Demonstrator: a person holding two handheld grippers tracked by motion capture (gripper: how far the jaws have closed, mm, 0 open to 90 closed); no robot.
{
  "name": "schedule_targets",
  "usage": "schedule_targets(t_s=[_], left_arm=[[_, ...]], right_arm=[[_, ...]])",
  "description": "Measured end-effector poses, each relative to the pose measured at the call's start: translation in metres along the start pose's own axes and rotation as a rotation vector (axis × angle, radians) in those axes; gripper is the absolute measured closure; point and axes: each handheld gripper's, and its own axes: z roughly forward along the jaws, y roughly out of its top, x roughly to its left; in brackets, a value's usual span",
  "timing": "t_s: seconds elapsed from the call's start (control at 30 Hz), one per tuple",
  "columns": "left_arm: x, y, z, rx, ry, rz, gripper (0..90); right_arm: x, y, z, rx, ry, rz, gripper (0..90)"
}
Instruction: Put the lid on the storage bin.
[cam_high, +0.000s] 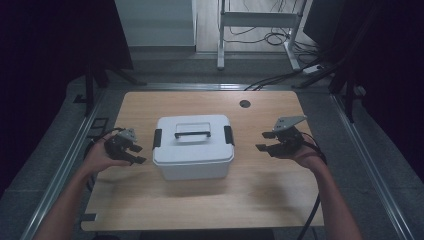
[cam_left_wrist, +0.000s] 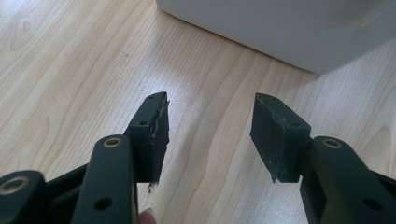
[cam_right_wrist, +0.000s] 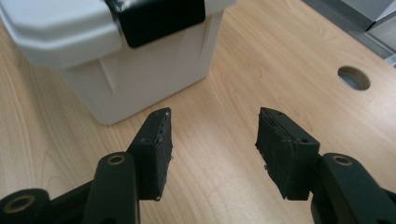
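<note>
Both my claws gaped empty, left gripper (cam_high: 134, 153) and right gripper (cam_high: 266, 141) flanking the white storage box (cam_high: 193, 146) at mid-table (cam_high: 210, 210). Its lid sat latched, black clasps (cam_right_wrist: 156, 17) down; nothing was begun, I judged.

You work at a light wooden table (cam_high: 200, 210) with a round cable hole (cam_high: 244, 104), brightly lit from above. Beyond your grippers, a grey carpet floor (cam_high: 175, 67) carries a white metal frame (cam_high: 257, 20) and loose black cables (cam_high: 280, 37). Both sides are dark.
</note>
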Motion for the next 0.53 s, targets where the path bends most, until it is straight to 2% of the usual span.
schedule_targets(t_s=[0.17, 0.53], left_arm=[[0.001, 0.0, 0.001, 0.001, 0.001, 0.002, 47.1], [-0.002, -0.002, 0.005, -0.013, 0.01, 0.002, 47.1]], right_arm=[[0.0, -0.011, 0.006, 0.005, -0.003, 0.017, 44.7], [0.001, -0.015, 0.01, -0.009, -0.009, 0.032, 43.3]])
